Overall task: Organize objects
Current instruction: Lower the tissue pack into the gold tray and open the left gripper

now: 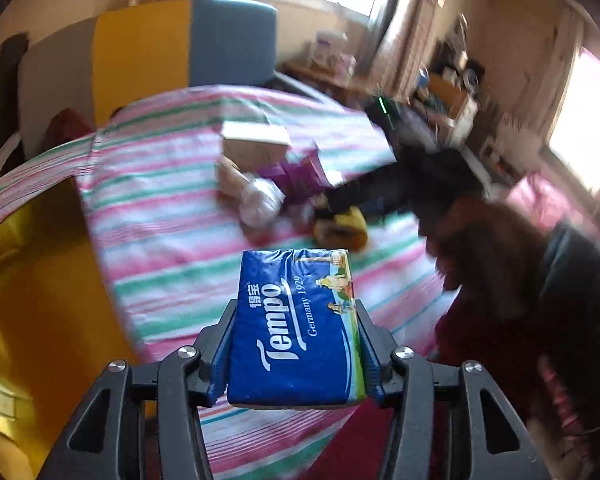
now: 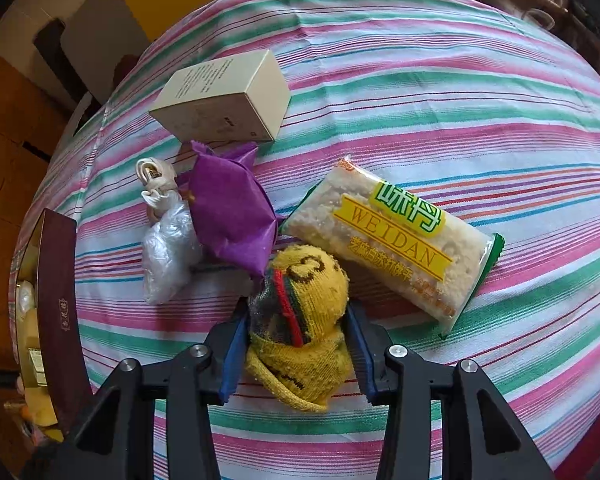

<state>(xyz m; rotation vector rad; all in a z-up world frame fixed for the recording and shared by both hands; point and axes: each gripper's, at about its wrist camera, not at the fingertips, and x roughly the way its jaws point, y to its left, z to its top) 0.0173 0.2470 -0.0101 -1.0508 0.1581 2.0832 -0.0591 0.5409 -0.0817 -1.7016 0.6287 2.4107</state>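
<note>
My left gripper (image 1: 296,308) is shut on a blue Tempo tissue pack (image 1: 296,340), held in the air above the striped tablecloth (image 1: 160,208). In the right wrist view, my right gripper (image 2: 296,306) points down at the table, its blue pads pressed on both sides of a yellow knitted sock bundle (image 2: 304,320) with a red and green band. The left wrist view shows the same sock (image 1: 342,228) blurred, under the dark right gripper (image 1: 380,188).
Around the sock lie a Weidan cracker pack (image 2: 392,240), a purple wrapper (image 2: 228,216), a clear plastic bag with a white cord (image 2: 166,248) and a beige carton (image 2: 228,96). A dark red box (image 2: 56,300) holding things stands at the table's left edge. A person's sleeve (image 1: 500,320) is on the right.
</note>
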